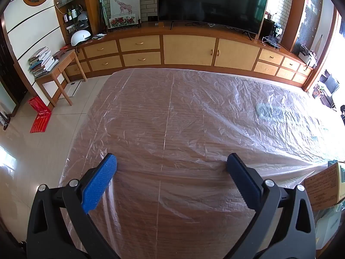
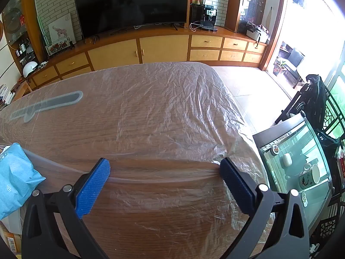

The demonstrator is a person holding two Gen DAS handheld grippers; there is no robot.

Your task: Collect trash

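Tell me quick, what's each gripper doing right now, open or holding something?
Left gripper: open, holding nothing, over the plastic-covered table.
Right gripper: open, holding nothing.

Wood-grain brown table [image 1: 176,112], blue packet [image 2: 15,179]

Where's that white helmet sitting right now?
The white helmet sits on the wooden cabinet top at far left in the left view, below the shelf of bottles and well left of the television.
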